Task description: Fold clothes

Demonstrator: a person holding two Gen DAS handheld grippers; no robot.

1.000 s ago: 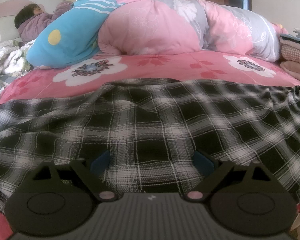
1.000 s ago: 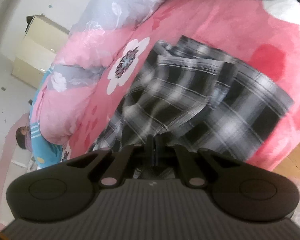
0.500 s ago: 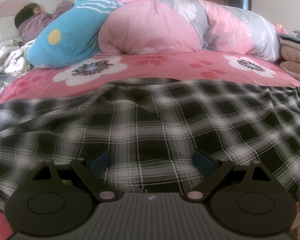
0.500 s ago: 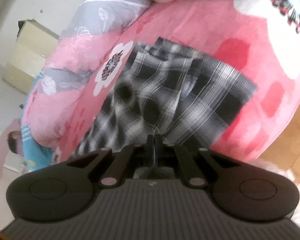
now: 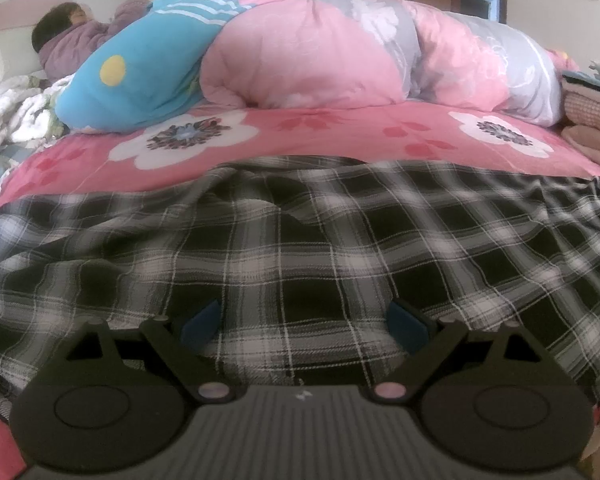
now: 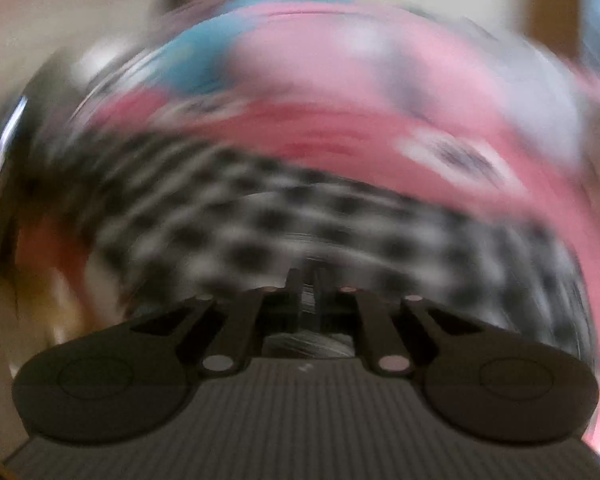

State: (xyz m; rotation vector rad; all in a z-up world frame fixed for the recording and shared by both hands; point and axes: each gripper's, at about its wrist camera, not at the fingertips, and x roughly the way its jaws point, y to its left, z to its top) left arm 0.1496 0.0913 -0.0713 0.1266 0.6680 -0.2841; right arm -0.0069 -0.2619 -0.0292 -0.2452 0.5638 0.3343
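Observation:
A black-and-white checked garment [image 5: 300,248] lies spread across the near part of the pink flowered bed sheet [image 5: 332,136]. My left gripper [image 5: 304,322] hovers low over its near edge, open wide, with the cloth below the blue pads [image 5: 202,320] and nothing between them. The right wrist view is heavily blurred by motion. It shows the checked garment [image 6: 300,220] in front of my right gripper [image 6: 307,280]. Its jaws are opening, with a narrow gap showing blurred checked cloth behind; I see no pinch.
A rolled pink, grey and blue duvet [image 5: 300,60] lies across the back of the bed. A person [image 5: 68,36] lies at the far left by the headboard. A white blanket [image 5: 8,112] sits at the left, and folded clothes [image 5: 592,108] are stacked at the right edge.
The right gripper rolled upright and swept fast across the bed, and its shut fingers have parted slightly. The garment's right side now lies flatter. The left gripper kept still.

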